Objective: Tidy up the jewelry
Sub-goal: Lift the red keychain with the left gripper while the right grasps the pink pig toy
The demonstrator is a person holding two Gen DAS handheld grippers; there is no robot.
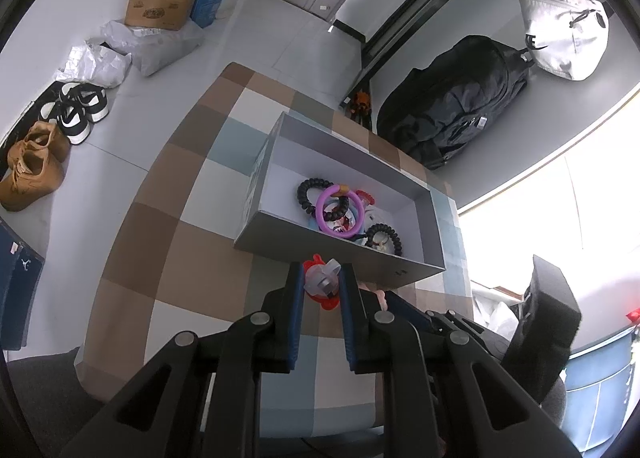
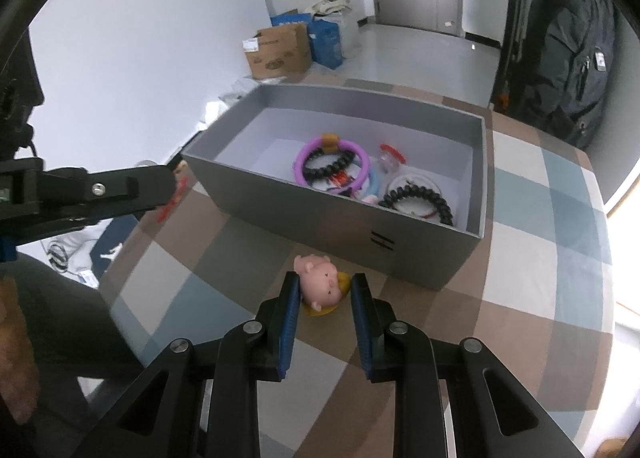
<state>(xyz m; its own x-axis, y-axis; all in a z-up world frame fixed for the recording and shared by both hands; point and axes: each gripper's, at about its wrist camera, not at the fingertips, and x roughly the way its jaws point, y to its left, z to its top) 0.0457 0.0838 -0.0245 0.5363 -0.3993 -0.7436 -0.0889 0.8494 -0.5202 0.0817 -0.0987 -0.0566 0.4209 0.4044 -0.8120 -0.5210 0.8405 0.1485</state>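
Jaws first: my right gripper (image 2: 325, 290) tilts steeply down at the checkered cloth (image 2: 532, 290), pinched in on a pink pig charm (image 2: 322, 282) with a yellow bit under it, both blue pads touching its sides. It sits just in front of the near wall of the grey box (image 2: 340, 218). My left gripper (image 1: 320, 282) is angled down the same way, nearly closed, gripping a red and silver charm (image 1: 320, 278) right at the box's near edge; from the right camera it pokes in from the left. Further in, the box holds a purple ring (image 2: 332, 162), two black bead bracelets (image 2: 416, 198) and some smaller bits I can't make out. Way back, cardboard boxes (image 2: 278, 52) on the floor.
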